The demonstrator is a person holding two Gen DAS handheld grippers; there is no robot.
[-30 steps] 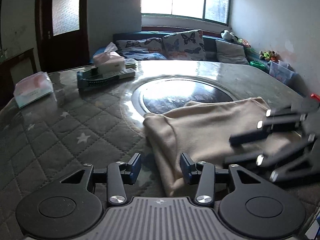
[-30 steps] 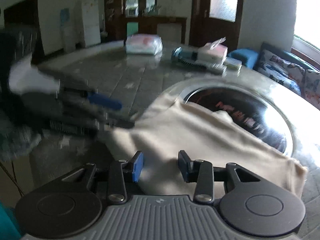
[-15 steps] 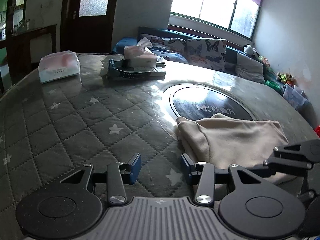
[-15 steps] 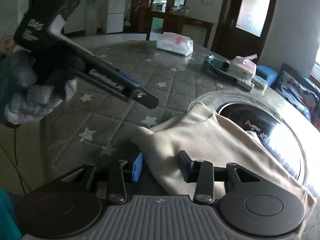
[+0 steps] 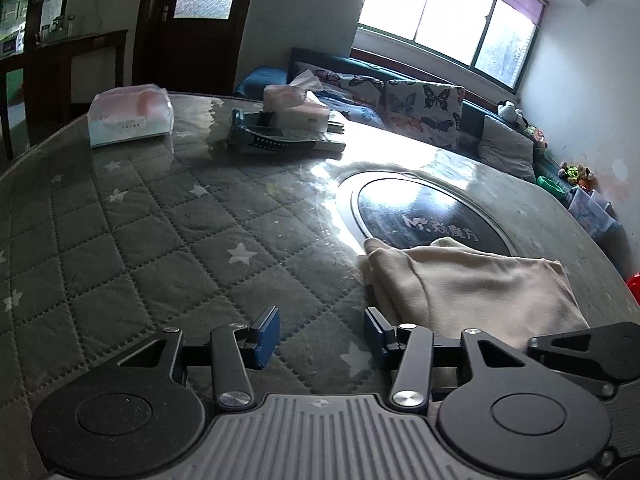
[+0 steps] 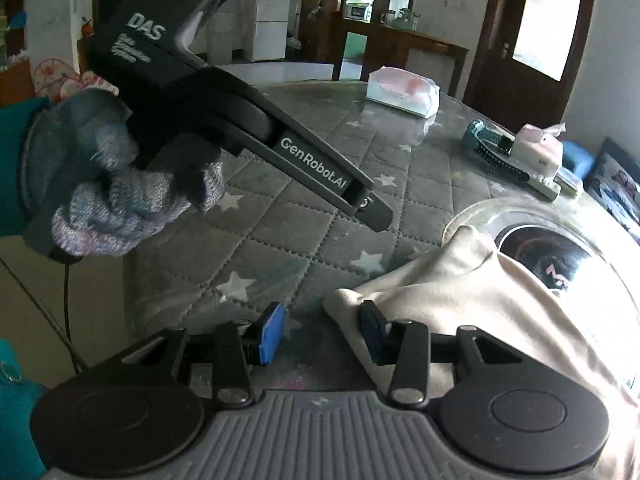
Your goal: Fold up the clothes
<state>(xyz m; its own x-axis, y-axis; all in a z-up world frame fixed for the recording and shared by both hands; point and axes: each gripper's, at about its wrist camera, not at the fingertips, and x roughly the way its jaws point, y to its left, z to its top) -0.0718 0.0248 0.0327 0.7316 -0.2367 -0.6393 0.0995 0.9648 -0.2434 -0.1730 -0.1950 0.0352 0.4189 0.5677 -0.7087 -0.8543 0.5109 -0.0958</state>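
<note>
The cream, soft-knit garment (image 5: 472, 280) lies folded into a compact layered rectangle on the quilted grey star-patterned desk (image 5: 160, 232), partly over its dark round inset. Both left tongs (image 5: 322, 330) and right tongs (image 6: 320, 334) stand wide, gripping nothing, seemingly leaving the fold undisturbed.

One cream garment (image 5: 476, 284) folded on the desk (image 5: 132, 240). Two hand-held grippers: left (image 5: 322, 330), right (image 6: 322, 330), each with two blue-padded fingers. One gloved hand (image 6: 120, 196). Two tissue packs: one sealed (image 5: 130, 114), one open (image 5: 294, 106). One dark round inset (image 5: 432, 216) in the desk. Two butterfly cushions (image 5: 424, 112) and one grey cushion (image 5: 506, 152) on one sofa (image 5: 472, 120). One fridge (image 6: 274, 14).
</note>
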